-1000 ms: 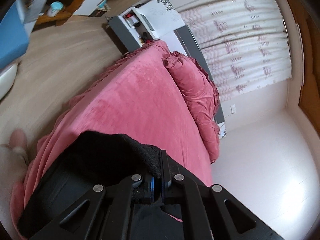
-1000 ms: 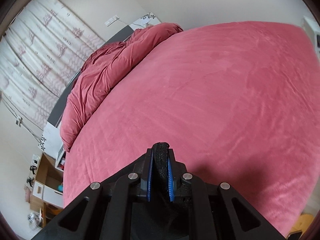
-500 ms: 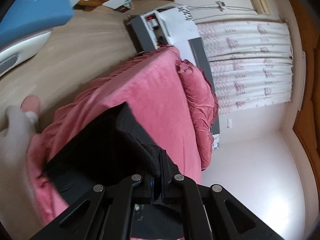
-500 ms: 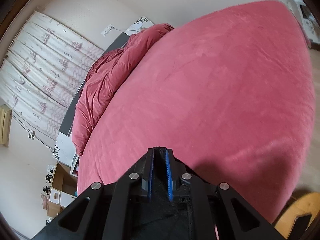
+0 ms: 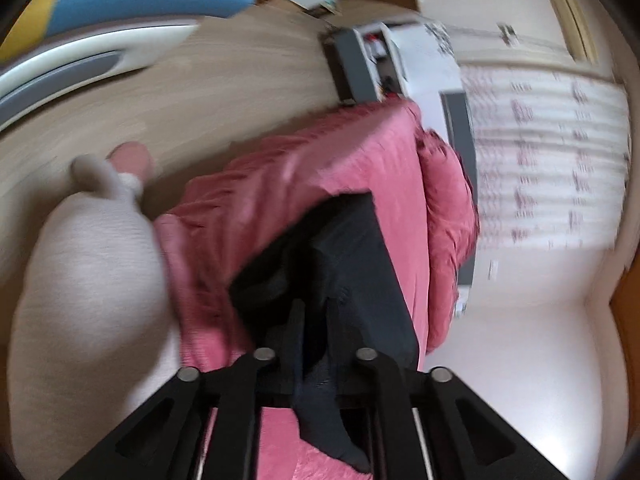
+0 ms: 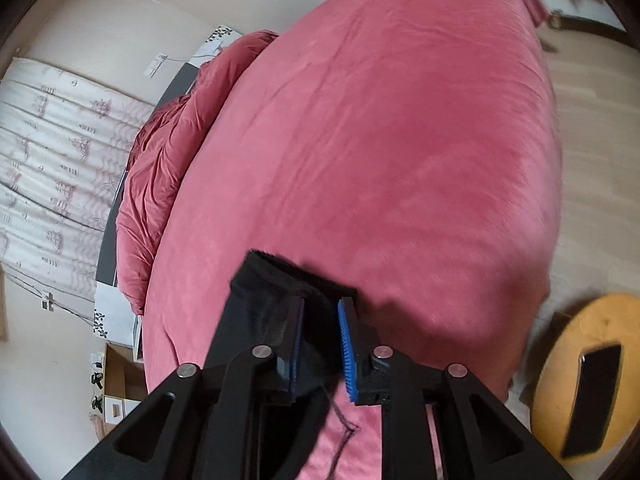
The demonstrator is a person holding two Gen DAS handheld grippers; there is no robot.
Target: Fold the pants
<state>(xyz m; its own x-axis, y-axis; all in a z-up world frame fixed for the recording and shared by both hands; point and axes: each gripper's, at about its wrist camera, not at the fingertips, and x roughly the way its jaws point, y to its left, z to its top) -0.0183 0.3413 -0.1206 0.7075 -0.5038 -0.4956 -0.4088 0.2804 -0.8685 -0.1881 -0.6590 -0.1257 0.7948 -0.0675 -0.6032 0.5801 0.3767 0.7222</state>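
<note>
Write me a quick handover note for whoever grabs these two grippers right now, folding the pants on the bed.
Left gripper: jaws just opening, black pants between them, no longer pinched.
Right gripper: jaws just opening too, a gap beside the blue pad, pants edge slack between.
Pants lie at the near edge of the pink bedspread.
Done: pants laid down on the bed.
Left: pull both grippers clear, check the fold; the blurred view leaves it unclear.
</note>
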